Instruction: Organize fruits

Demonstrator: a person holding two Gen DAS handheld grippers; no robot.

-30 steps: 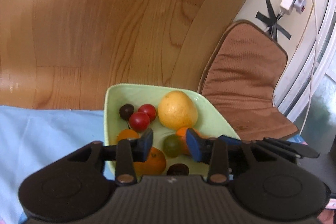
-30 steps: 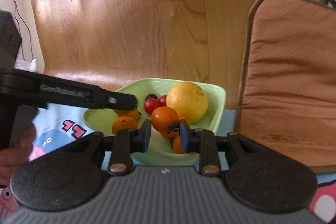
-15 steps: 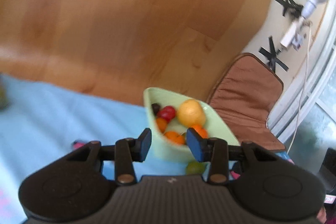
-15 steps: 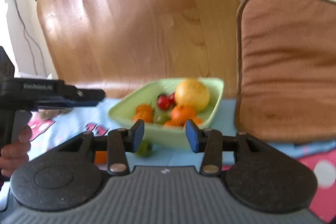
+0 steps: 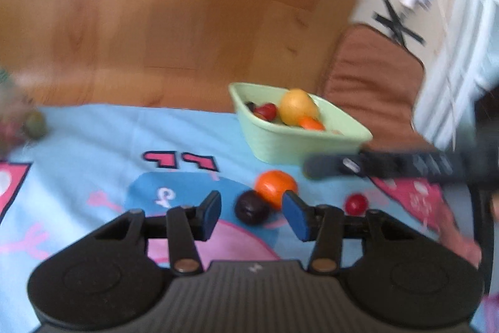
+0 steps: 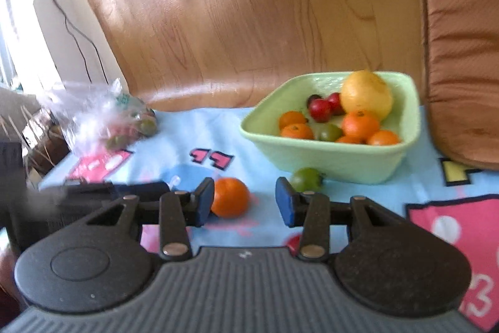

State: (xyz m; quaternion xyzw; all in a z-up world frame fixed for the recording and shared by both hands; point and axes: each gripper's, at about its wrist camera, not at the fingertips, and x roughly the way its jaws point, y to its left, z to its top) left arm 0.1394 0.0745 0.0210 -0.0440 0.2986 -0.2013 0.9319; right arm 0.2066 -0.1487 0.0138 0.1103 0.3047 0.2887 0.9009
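A light green bowl [image 5: 280,142] [image 6: 330,159] stands on a blue cartoon cloth and holds a big yellow fruit [image 6: 366,94], several oranges and red fruits. On the cloth in front of it lie an orange [image 5: 275,184] [image 6: 230,197], a dark plum [image 5: 252,207], a small red fruit [image 5: 355,203] and a green fruit [image 6: 307,178]. My left gripper [image 5: 252,216] is open and empty, just short of the plum and orange. My right gripper [image 6: 244,205] is open and empty, with the orange by its left finger.
A clear plastic bag [image 6: 103,117] with green fruits lies at the cloth's far left. A brown cushion [image 6: 461,52] leans behind the bowl on the right. A wooden panel [image 6: 249,14] stands behind the cloth. The right gripper's arm [image 5: 389,166] crosses the left wrist view.
Both grippers have pulled back from above the bowl. The right gripper let go of an orange tomato and opened. Loose fruits on the cloth have come into view.
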